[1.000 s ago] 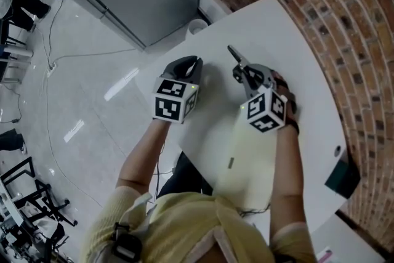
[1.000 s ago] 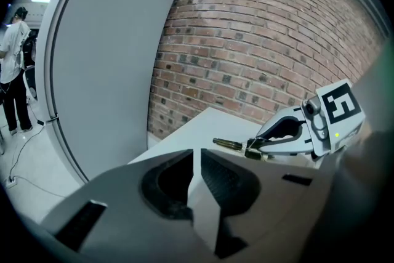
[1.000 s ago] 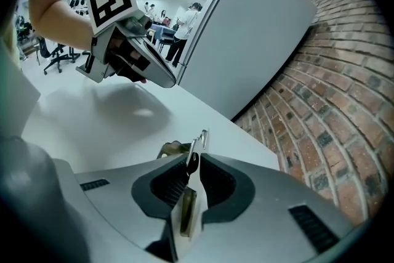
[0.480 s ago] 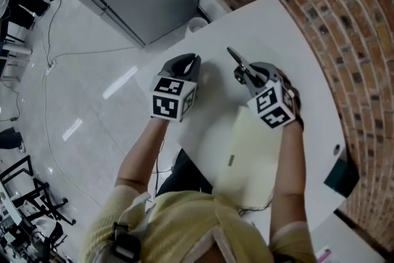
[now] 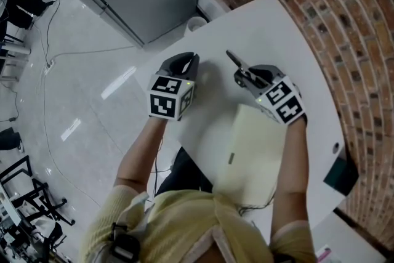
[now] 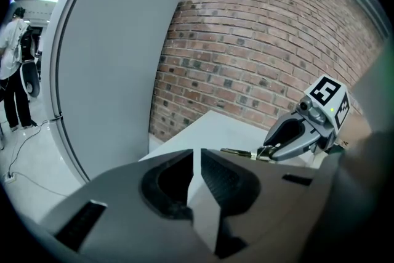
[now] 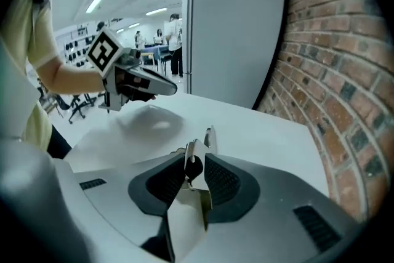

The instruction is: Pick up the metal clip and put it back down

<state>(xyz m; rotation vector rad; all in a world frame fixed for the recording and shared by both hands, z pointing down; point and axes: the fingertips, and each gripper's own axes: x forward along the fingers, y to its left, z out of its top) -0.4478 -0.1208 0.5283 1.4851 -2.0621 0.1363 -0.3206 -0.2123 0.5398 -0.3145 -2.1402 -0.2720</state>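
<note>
White table (image 5: 289,28): right tool (image 5: 244,76), jaws just opening, holds metal clip (image 5: 234,60) pointing away; left tool (image 5: 192,60) closed.

Small silver metal clip (image 7: 196,148) gleaming, smooth. White round table (image 5: 271,28) looking matt, smooth. Red brick wall (image 5: 351,15) showing rough. Grey floor (image 5: 80,83) shining glossy.

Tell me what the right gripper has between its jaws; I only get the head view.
Observer: The metal clip stands between the jaws of the right gripper, pads touching it on both sides; the jaws have just been opening.
Operator: Check the left gripper.
Observer: On the left gripper the jaws are together, nothing between them.
Operator: Report anyone around.
Observer: People stand far across the room, left of the grey panel.
</note>
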